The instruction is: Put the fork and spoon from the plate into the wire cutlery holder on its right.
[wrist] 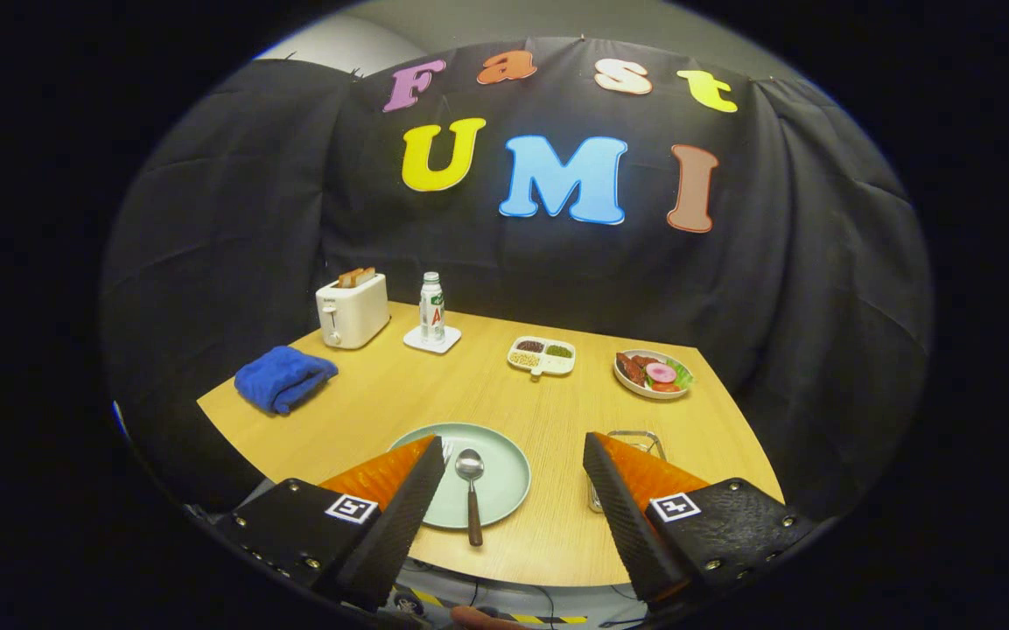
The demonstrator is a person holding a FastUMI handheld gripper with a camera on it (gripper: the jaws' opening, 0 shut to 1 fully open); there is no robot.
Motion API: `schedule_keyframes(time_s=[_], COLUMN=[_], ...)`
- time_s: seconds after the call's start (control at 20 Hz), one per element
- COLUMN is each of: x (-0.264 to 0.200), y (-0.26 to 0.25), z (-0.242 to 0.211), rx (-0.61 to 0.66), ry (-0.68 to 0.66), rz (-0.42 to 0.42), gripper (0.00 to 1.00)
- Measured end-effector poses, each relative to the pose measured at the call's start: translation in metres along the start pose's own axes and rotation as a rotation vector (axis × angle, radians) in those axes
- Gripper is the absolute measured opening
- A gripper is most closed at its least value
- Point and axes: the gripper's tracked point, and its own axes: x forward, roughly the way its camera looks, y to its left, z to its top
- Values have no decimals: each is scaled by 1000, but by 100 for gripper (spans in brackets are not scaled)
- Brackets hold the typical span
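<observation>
Wood-topped, the table [486, 385] carries a pale green plate [504, 464] at its near edge, and the wire cutlery holder [635, 442] on its right sits half hidden behind the right finger. With the gripper [513, 459] spread wide and empty above them, the spoon [472, 490] lies clear. The fork [446, 451] peeks out beside the left finger, so a careless descent may knock it or grab both together.

Spoon [471, 490] lies on plate [504, 490] between spread fingers [399, 516] of the gripper [513, 451]; wire cutlery holder [635, 440] right of plate; toaster [352, 310] far behind.
</observation>
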Motion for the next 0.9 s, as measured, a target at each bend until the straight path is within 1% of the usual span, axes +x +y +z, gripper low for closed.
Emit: schedule_keyframes(time_s=[0.25,0.5,0.75,0.9], x=[9,24,37,43], y=[12,19,23,25], z=[-33,-72,-108,-128], rx=[-35,-50,-70,-91], ry=[100,240,381,465], rz=[54,100,118,134], gripper=[97,97,97,95])
